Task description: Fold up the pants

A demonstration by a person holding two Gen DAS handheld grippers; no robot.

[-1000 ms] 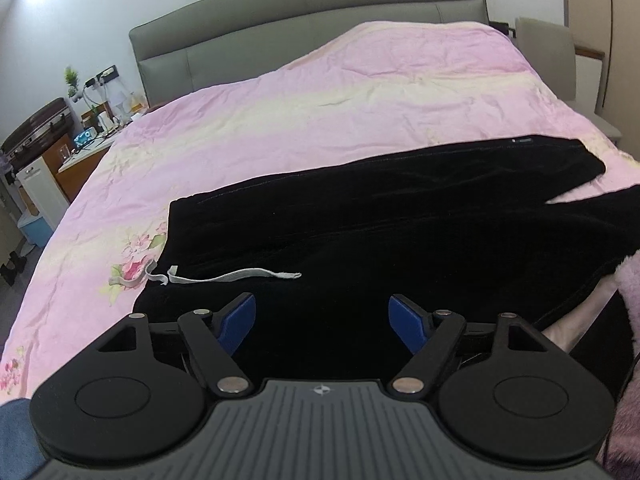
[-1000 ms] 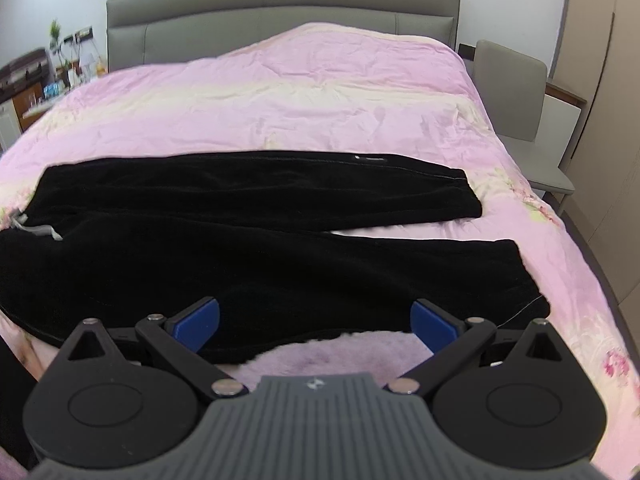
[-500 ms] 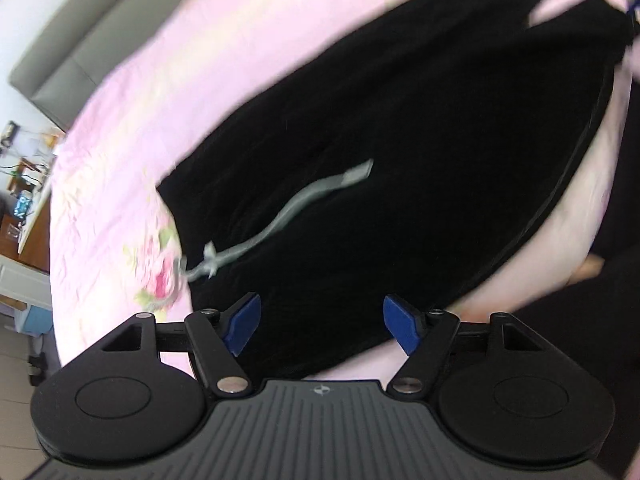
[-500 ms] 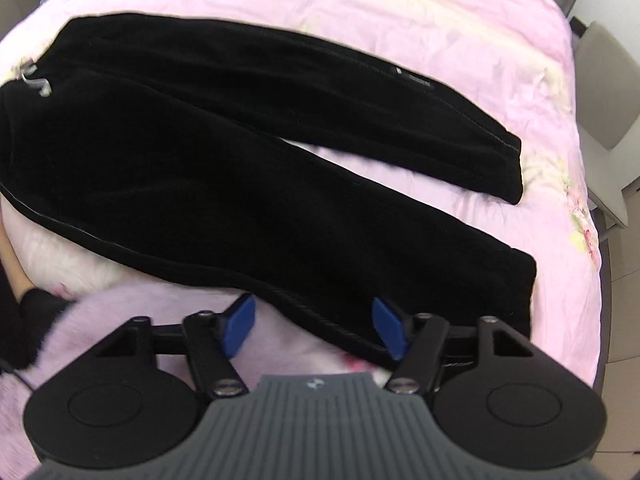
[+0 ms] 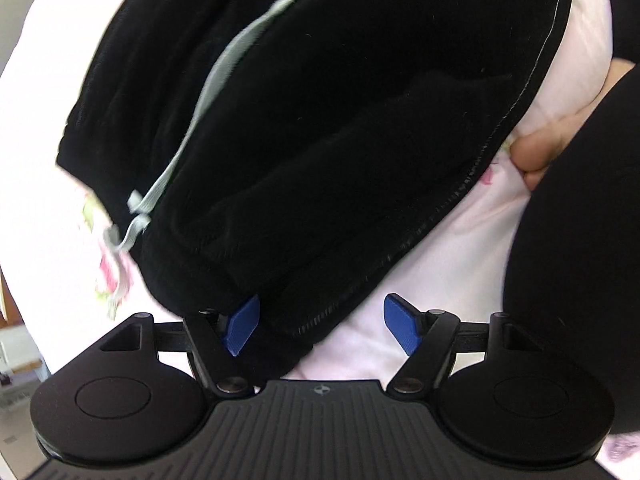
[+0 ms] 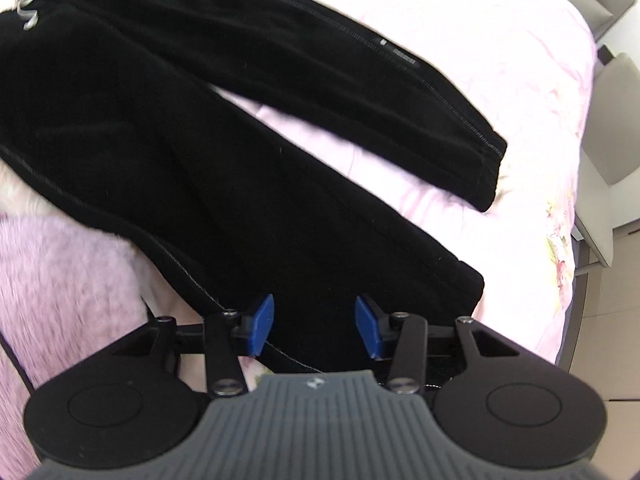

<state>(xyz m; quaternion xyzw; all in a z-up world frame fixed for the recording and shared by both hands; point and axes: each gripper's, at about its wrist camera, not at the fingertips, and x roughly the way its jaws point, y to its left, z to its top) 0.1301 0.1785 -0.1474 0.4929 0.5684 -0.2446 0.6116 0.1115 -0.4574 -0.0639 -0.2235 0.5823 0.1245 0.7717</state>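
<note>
Drawstring [image 5: 224, 92] close-up only L view

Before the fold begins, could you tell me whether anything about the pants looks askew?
Yes: the black pants lie with legs splayed apart on the pink quilt, and the grey drawstring trails loose across the waist.

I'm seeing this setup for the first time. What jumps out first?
Black pants sprawl across a pink bedspread, legs splayed apart. The right gripper has been closing over the near leg's hem edge; the left gripper stands open at the waistband corner, near a grey drawstring.
</note>
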